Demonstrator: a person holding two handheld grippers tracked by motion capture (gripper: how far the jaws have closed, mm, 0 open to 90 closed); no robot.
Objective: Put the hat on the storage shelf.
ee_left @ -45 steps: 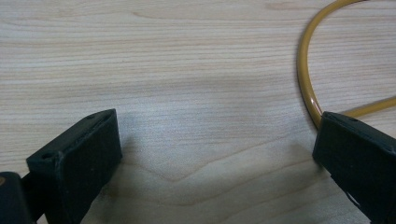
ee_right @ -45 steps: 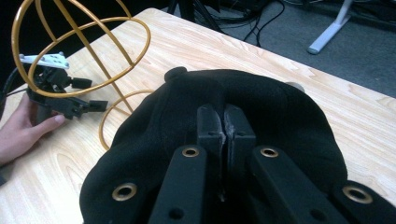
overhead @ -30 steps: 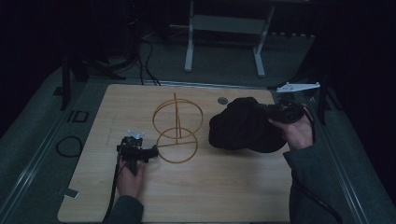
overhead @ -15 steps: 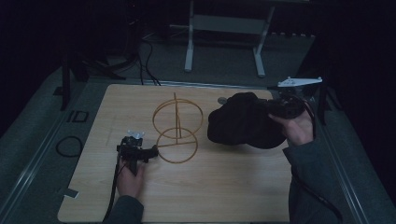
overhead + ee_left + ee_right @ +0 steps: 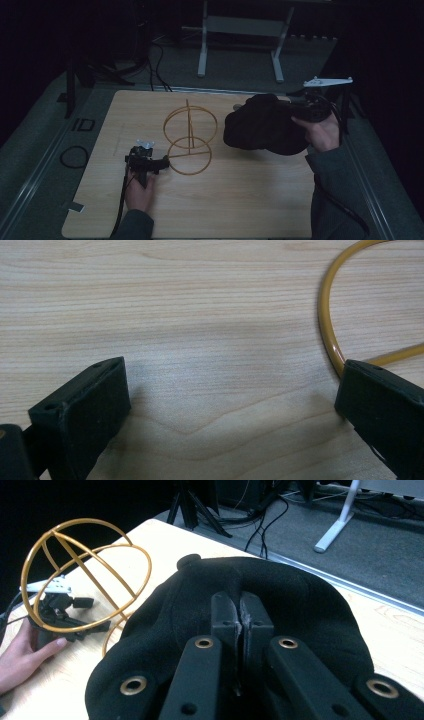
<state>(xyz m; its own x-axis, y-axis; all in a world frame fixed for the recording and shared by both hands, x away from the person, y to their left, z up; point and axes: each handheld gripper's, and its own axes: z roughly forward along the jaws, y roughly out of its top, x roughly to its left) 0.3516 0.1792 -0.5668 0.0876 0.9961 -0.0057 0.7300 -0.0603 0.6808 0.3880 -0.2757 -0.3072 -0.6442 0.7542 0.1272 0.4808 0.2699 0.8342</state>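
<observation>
A: High view first. Your left claw (image 5: 162, 162) lies low on the wooden table (image 5: 250, 200), front-left, in your left hand (image 5: 139, 192). Its tip sits at the base ring of the gold wire hat stand (image 5: 190, 140), which stands upright near the table's middle.

B: And your right side?

A: Your right hand (image 5: 322, 131) holds the right claw (image 5: 287, 111) at the table's far right. A black cap (image 5: 262, 131) bunches at its tip, beside the stand and apart from it. A grey plate (image 5: 327, 81) rides on top of that claw. Whether the cap is off the wood, I cannot tell.

B: Left claw view?

A: Your left claw (image 5: 230, 405) stands wide apart, nothing between the jaws but bare wood grain (image 5: 200, 315). The stand's gold base ring (image 5: 327, 325) curves down to the jaw on the right of the frame and looks to be touching it.

B: Right claw view?

A: Your right claw (image 5: 241, 615) is clamped together on the black cap (image 5: 300, 605), pinching a fold of its fabric. The cap's top button (image 5: 189, 560) shows at the far side. The gold stand (image 5: 85, 575) rises at the left; through it you see your left hand (image 5: 22, 655) and the other claw (image 5: 100, 626) at the stand's foot. Floor cables (image 5: 260, 515) and a white frame leg (image 5: 340, 520) lie past the table edge.
</observation>
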